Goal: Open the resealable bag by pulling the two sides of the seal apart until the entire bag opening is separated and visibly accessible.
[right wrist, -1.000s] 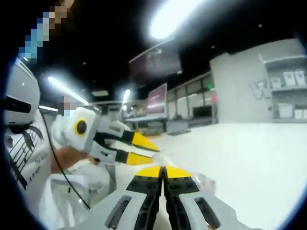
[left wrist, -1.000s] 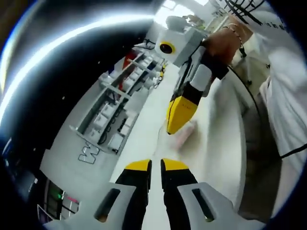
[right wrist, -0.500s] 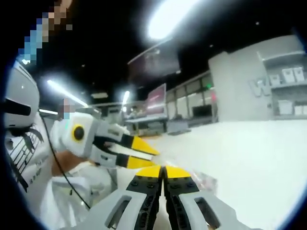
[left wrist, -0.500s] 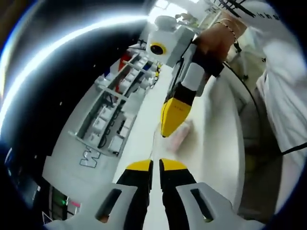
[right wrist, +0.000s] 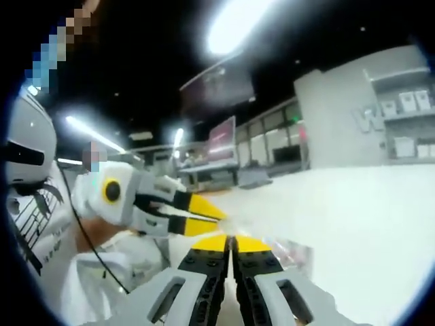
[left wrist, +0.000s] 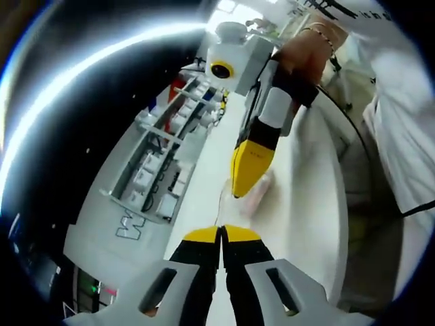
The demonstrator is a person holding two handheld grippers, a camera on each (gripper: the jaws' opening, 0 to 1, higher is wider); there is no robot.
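While you hold both grippers at the bag, weigh these lines:

Bag position: the resealable bag (left wrist: 255, 193) hangs clear of the white table (left wrist: 309, 224), between your two grippers, just ahead of each pair of tips.
Long axis: its seal seems to run across the gap from one gripper to the other; blur leaves this uncertain.
Left gripper (left wrist: 221, 233): jaws pressed together, a thin clear edge seemingly pinched at the tips.
Right gripper (right wrist: 232, 240): jaws likewise closed, apparently on the opposite lip; in the left gripper view it comes down from above (left wrist: 241, 183).
Nearer hand: neither, as both tips meet the film from facing sides, so your pull should go straight apart.
Material: thin, glossy, transparent film with a pinkish tint, limp and crinkled.
Jaw tips: yellow, wedge-shaped, hard plastic on black-and-grey bodies.
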